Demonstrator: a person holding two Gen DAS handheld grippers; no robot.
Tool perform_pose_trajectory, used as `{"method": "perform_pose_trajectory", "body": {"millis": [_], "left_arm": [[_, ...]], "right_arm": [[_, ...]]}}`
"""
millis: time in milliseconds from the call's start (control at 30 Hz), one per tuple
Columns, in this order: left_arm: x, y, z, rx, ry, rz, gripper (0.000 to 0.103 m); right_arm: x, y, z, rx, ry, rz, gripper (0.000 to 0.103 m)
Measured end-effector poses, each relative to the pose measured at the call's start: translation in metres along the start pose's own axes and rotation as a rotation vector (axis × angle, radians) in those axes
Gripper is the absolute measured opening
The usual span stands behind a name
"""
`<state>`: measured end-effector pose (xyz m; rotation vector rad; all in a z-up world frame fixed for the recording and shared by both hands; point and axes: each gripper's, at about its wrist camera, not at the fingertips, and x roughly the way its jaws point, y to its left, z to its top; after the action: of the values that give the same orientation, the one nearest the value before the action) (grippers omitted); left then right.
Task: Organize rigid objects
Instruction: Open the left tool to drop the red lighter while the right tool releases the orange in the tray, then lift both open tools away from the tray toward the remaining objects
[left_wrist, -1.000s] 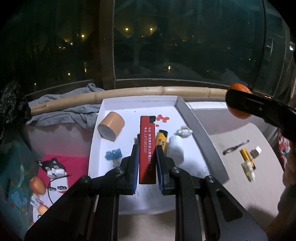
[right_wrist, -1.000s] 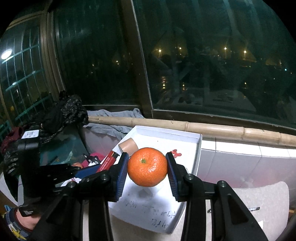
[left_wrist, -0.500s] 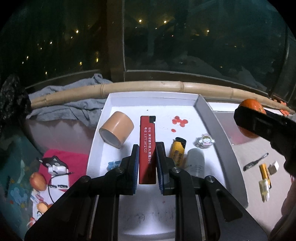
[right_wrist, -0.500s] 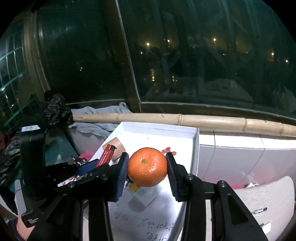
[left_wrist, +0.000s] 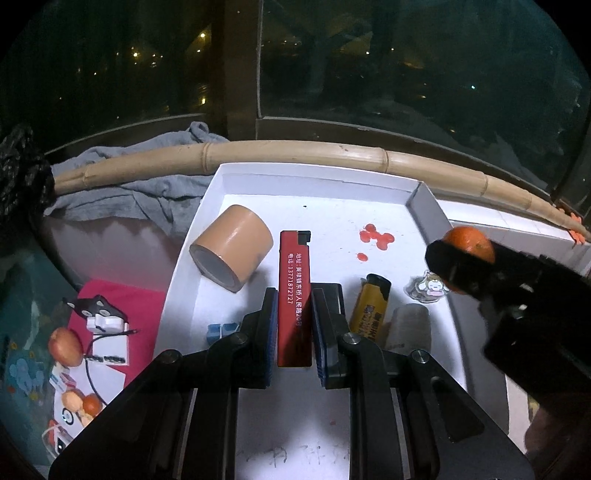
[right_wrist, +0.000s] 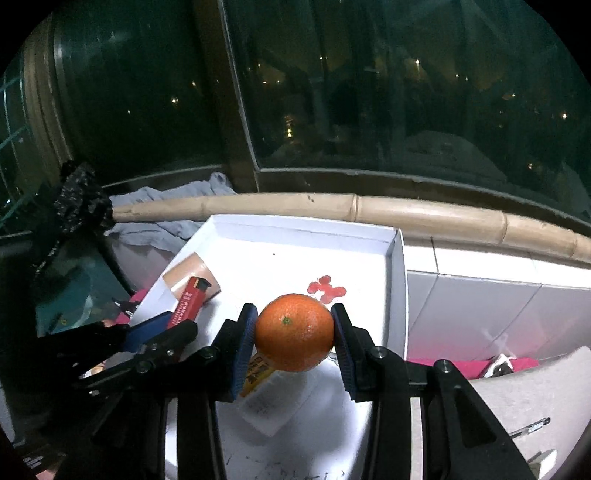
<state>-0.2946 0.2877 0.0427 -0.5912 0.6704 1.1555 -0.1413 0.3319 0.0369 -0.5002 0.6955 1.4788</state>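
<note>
My left gripper (left_wrist: 294, 317) is shut on a red lighter (left_wrist: 294, 288) with white print and holds it above the white tray (left_wrist: 317, 177). My right gripper (right_wrist: 293, 332) is shut on an orange (right_wrist: 293, 331) over the tray's right part (right_wrist: 397, 280). The orange also shows in the left wrist view (left_wrist: 469, 242), and the red lighter in the right wrist view (right_wrist: 188, 297). In the tray lie a roll of brown tape (left_wrist: 231, 256), a yellow lighter (left_wrist: 370, 308), a white cylinder (left_wrist: 410, 328), a blue clip (left_wrist: 221, 329) and a small cartoon charm (left_wrist: 428, 288).
A bamboo pole (left_wrist: 295, 155) and a grey cloth (left_wrist: 136, 184) lie behind the tray, against dark windows. A red mat with a cat-shaped item (left_wrist: 98, 315) and small fruits (left_wrist: 66, 347) lies left. A pen (right_wrist: 528, 428) lies on the grey pad at right.
Both grippers have moved forward over the tray, each still holding its object. The right gripper with the orange has come in over the tray's right side.
</note>
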Motion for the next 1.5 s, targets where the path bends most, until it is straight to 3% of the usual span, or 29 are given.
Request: {"method": "perform_pose_trajectory", "body": {"millis": [267,400,433,467,500,533,600,933,1500], "left_arm": [[-0.002,0.001,0.002,-0.008,-0.018,0.034,0.020],[-0.008,0.007,0.002,-0.040,-0.040,0.090,0.065],[-0.010,0.012,0.003,-0.059,-0.048,0.101,0.079],[-0.013,0.019,0.002,-0.085,-0.053,0.108,0.084],[-0.016,0.025,0.002,-0.109,-0.052,0.108,0.092],[-0.020,0.030,0.001,-0.133,-0.054,0.099,0.101],[-0.031,0.038,-0.003,-0.168,-0.077,0.097,0.103],[-0.069,0.045,-0.025,-0.207,-0.137,0.106,0.103],[-0.094,0.020,-0.045,-0.206,-0.153,0.087,0.103]], "right_arm": [[0.013,-0.003,-0.006,0.028,0.031,0.013,0.042],[0.011,-0.005,-0.007,0.049,0.016,0.020,0.054],[0.008,-0.009,-0.007,0.063,0.005,0.020,0.062],[0.007,-0.012,-0.007,0.080,0.000,0.018,0.068],[0.006,-0.015,-0.007,0.091,-0.001,0.014,0.086],[0.005,-0.018,-0.007,0.103,-0.005,0.012,0.097],[-0.001,-0.021,-0.009,0.113,-0.023,0.009,0.103],[-0.038,0.007,-0.021,-0.016,-0.105,-0.085,0.103],[-0.077,0.011,-0.040,-0.073,-0.125,-0.099,0.103]]}}
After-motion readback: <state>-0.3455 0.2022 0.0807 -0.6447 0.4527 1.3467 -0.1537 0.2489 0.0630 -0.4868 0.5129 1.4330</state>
